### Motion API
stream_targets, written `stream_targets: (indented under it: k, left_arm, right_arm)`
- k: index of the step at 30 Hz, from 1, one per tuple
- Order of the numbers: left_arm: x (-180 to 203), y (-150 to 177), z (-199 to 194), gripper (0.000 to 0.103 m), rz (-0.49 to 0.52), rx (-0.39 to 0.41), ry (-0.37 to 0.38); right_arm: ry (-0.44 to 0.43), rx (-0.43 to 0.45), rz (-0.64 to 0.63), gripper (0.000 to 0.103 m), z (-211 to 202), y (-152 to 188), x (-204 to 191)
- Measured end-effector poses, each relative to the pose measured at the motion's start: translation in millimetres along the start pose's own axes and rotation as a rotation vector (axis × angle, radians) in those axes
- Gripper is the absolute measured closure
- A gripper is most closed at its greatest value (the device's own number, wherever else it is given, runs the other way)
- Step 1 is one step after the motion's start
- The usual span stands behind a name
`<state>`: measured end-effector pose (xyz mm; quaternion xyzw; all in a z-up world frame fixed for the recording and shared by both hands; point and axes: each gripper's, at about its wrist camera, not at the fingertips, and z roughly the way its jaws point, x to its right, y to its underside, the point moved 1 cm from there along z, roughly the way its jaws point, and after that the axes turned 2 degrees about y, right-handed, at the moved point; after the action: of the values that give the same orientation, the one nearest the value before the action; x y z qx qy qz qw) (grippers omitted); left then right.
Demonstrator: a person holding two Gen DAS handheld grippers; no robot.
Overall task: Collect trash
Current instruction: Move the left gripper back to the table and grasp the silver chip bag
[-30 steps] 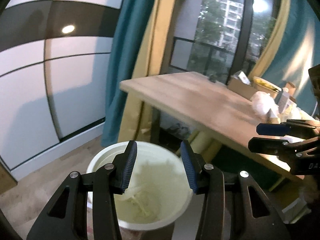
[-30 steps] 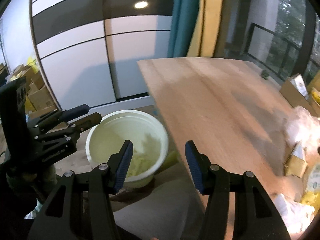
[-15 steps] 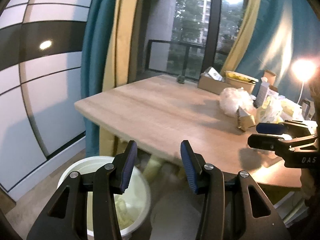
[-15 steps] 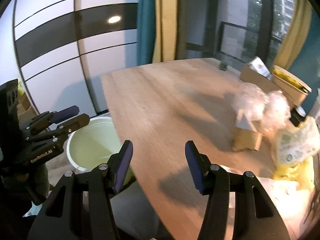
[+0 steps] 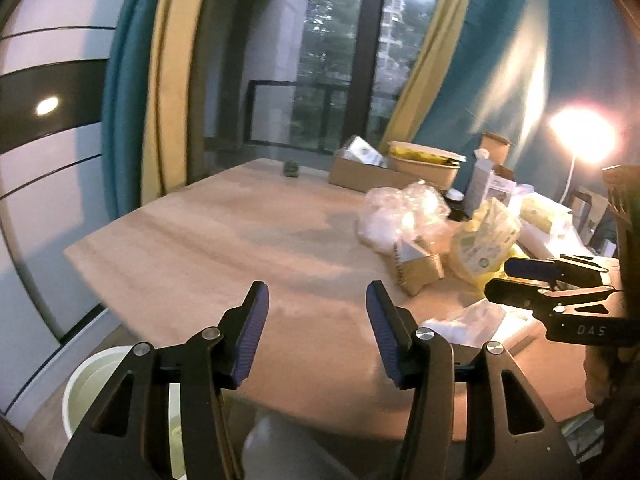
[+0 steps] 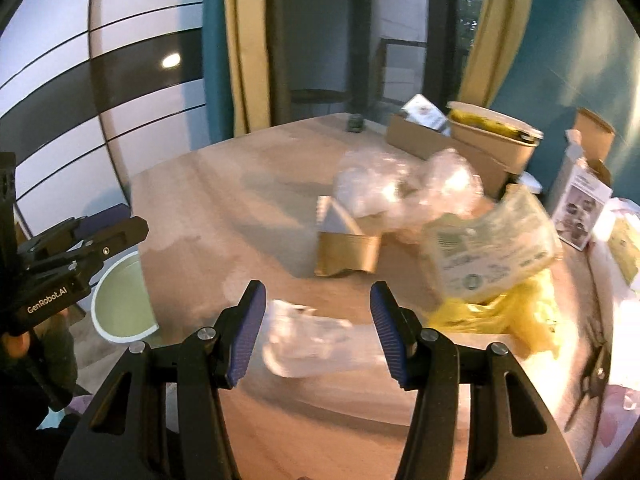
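Note:
A white bin [image 5: 92, 384] stands on the floor by the wooden table [image 5: 200, 248], low at the left; its rim [image 6: 120, 300] also shows in the right wrist view. My left gripper [image 5: 318, 300] hovers over the table's near edge, its jaws opening with nothing between them. My right gripper [image 6: 318, 300] is open above a clear plastic wrapper [image 6: 312, 340] lying on the table, apart from the pads. Beyond lie a gold carton [image 6: 344, 252], a crumpled clear bag [image 6: 400, 184], a green-printed packet [image 6: 488, 248] and a yellow bag [image 6: 516, 316].
Cardboard boxes [image 5: 360, 176] and a paper bowl [image 6: 492, 140] line the table's back edge. A white printed box [image 6: 580, 204] stands at the right, near a lit lamp [image 5: 584, 136]. Curtains and a dark window lie behind. The table's left half [image 6: 240, 200] is bare wood.
Both grippers swung from over the bin rightward and up to the table. The bin slid to the lower left of both views. The left jaws stand a little wider.

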<state>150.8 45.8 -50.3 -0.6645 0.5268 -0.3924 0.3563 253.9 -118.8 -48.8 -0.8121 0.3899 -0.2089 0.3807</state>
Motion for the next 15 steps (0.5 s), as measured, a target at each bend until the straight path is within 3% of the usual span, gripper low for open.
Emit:
stream_targets:
  k: [6, 15]
  left_arm:
    - [26, -14, 24, 0.048, 0.030, -0.025, 0.069]
    - [54, -30, 62, 0.038, 0.028, -0.073, 0.146]
  right_arm:
    - [0.041, 0.006, 0.042, 0.049, -6, -4, 37]
    - [0.099, 0.012, 0.109, 0.049, -8, -10, 82]
